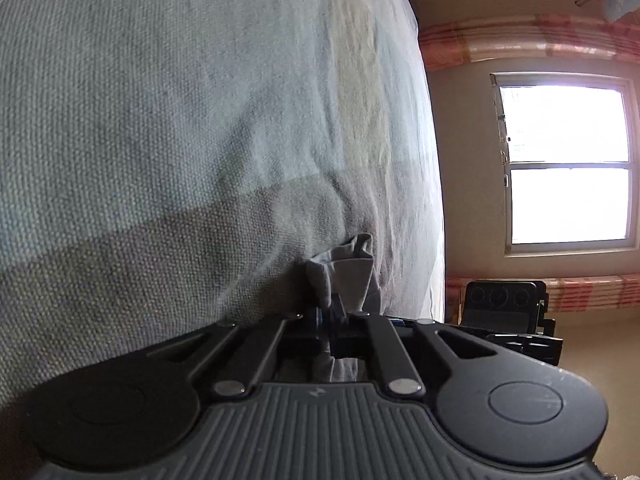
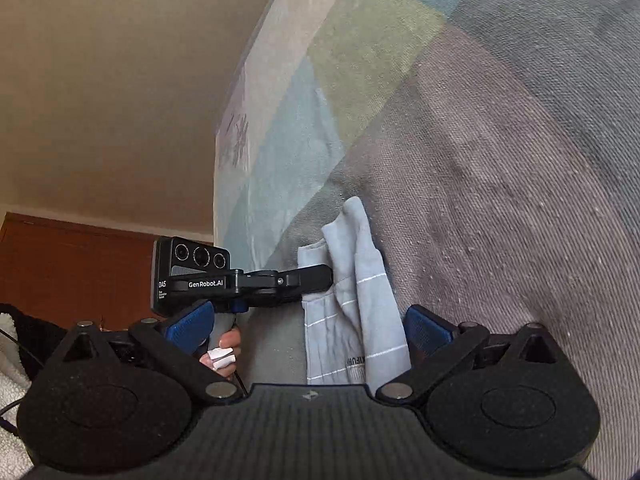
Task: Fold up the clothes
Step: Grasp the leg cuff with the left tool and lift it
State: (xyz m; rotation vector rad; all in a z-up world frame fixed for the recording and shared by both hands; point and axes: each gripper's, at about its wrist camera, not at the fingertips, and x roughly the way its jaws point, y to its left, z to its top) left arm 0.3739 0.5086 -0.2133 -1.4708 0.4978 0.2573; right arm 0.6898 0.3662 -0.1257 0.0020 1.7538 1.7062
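Grey woven bedcover point(image 2: 500, 168), patched with pale blue and yellow-green blocks, fills most of both views and blocks nearly everything behind it. One light blue-grey garment point(image 2: 356, 304) with thin white stripes lies bunched on this cover, standing up in a crumpled ridge. The left gripper point(image 1: 338, 312) is clenched on a fold of that garment, its two black fingers pinched together with cloth poking up between them; in the right wrist view it reaches in from the left, its handle held by a hand point(image 2: 226, 350) with white tape on one finger. The right gripper point(image 2: 308, 332) is released, its two blue pads point(image 2: 426, 330) spread wide on either side of the garment, touching nothing. One bright window point(image 1: 566, 160) and pink striped curtains point(image 1: 520, 40) show beyond the cover's edge.
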